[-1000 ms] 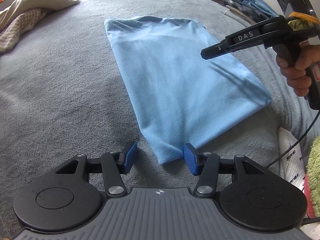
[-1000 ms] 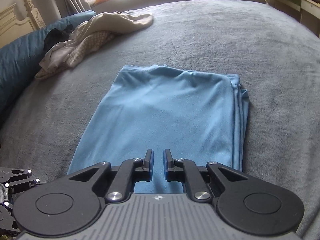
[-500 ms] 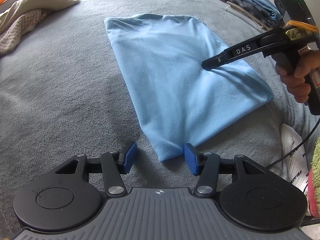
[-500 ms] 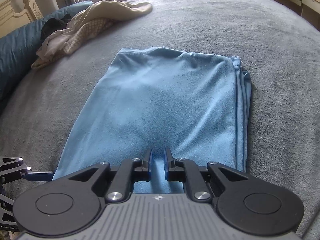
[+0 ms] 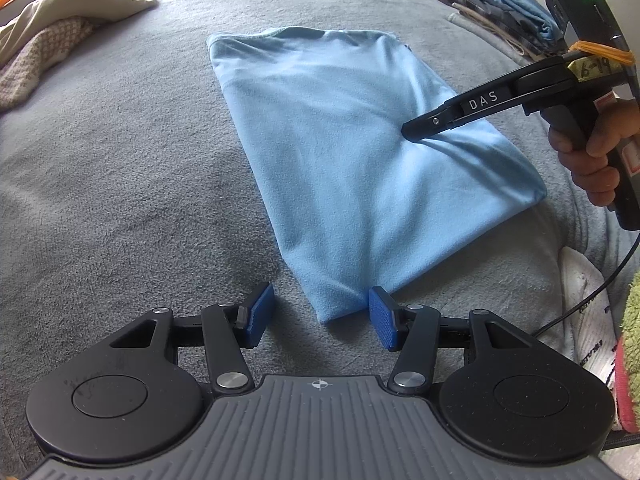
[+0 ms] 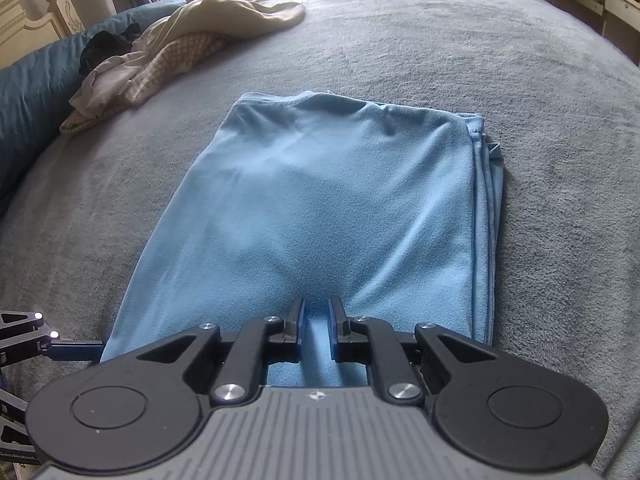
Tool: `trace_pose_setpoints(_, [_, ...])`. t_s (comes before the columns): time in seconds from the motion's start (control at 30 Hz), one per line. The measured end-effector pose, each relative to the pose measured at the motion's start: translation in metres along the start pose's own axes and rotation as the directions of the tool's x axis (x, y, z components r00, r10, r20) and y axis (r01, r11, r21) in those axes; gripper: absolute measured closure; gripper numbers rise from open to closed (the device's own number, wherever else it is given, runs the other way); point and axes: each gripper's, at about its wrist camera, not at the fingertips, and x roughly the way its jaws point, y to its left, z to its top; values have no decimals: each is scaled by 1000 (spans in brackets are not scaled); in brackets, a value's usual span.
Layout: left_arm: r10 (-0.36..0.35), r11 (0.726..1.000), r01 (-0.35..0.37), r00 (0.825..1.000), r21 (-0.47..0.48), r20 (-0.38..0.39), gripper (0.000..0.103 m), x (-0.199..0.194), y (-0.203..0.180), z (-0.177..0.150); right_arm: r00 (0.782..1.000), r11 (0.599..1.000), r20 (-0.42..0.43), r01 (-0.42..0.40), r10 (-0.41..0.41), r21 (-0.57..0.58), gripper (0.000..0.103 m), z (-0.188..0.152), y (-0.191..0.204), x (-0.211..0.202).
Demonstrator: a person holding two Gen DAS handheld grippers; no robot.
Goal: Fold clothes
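Note:
A light blue garment (image 5: 360,168), folded into a long rectangle, lies flat on the grey blanket (image 5: 120,184); it also shows in the right wrist view (image 6: 328,216). My left gripper (image 5: 318,316) is open, its blue pads on either side of the garment's near corner, low over the blanket. My right gripper (image 6: 316,316) has its jaws a narrow gap apart and presses its tips down into the cloth, which dents and creases around them; it also shows in the left wrist view (image 5: 408,132). Whether it pinches cloth I cannot tell.
A heap of unfolded beige and patterned clothes (image 6: 172,52) lies at the far left by a blue pillow (image 6: 28,96). A stack of folded clothes (image 5: 504,12) sits at the far right. White and green cloths (image 5: 600,304) lie at the right edge.
My right gripper has come down and forward onto the blue garment and now presses into it. My left gripper has stayed in place, open at the near corner.

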Motion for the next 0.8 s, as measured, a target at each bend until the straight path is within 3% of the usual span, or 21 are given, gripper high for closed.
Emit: trace_pose_setpoints(0.8, [4,1000,-4,1000,5,0,50,0,-2,0,1000,1000,3,7,-7,-12,90,-1,2,1])
